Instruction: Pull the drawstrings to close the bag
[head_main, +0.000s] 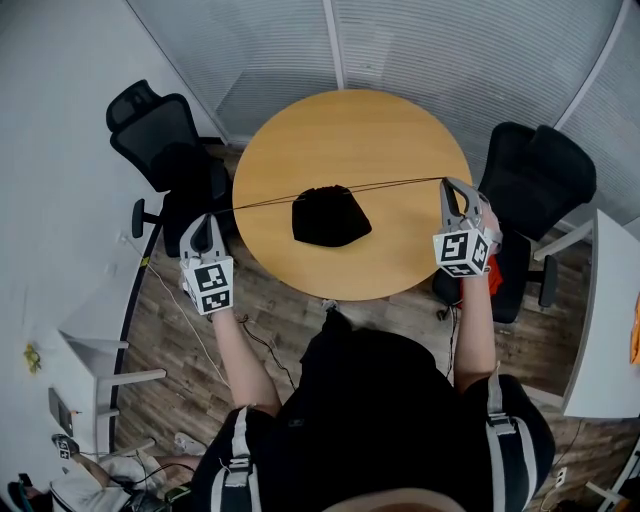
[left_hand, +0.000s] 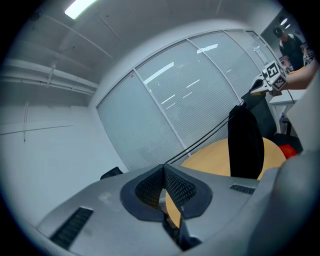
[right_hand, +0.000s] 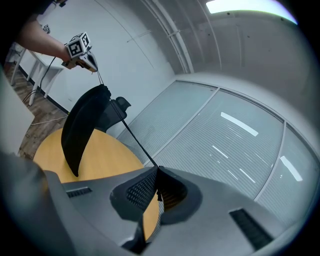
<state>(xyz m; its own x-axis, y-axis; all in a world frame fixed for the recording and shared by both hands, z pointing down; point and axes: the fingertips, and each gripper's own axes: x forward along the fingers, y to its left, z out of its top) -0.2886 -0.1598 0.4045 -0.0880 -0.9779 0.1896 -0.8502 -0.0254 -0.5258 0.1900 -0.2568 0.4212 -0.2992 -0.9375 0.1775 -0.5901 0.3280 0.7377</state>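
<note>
The black bag (head_main: 330, 215) sits over the near middle of a round wooden bench (head_main: 350, 120). Its gathered mouth is on the far side, up at the cord, and its body spreads towards the near edge. The drawstrings (head_main: 270, 202) run taut out of the mouth in one nearly straight line from left to right, the right end a little farther away.

The left gripper (head_main: 203, 222) is off the bench's left edge, its fingers (left_hand: 181, 189) pressed together on the cord's end. The right gripper (head_main: 450, 185) is at the right edge, its fingers (right_hand: 139, 192) likewise clamped on the cord.

In both gripper views the bag (left_hand: 245, 145) stands upright under the cord with its lower tip down at the bench top. Whether it rests there or hangs just clear is hard to tell.

Around the bench are a wood-plank floor (head_main: 170, 330), a black office chair (head_main: 165, 150) on the left and another (head_main: 535, 175) on the right. A glass wall with blinds (head_main: 400, 40) stands at the far side. A white desk (head_main: 605, 320) is cut off by the right border.
</note>
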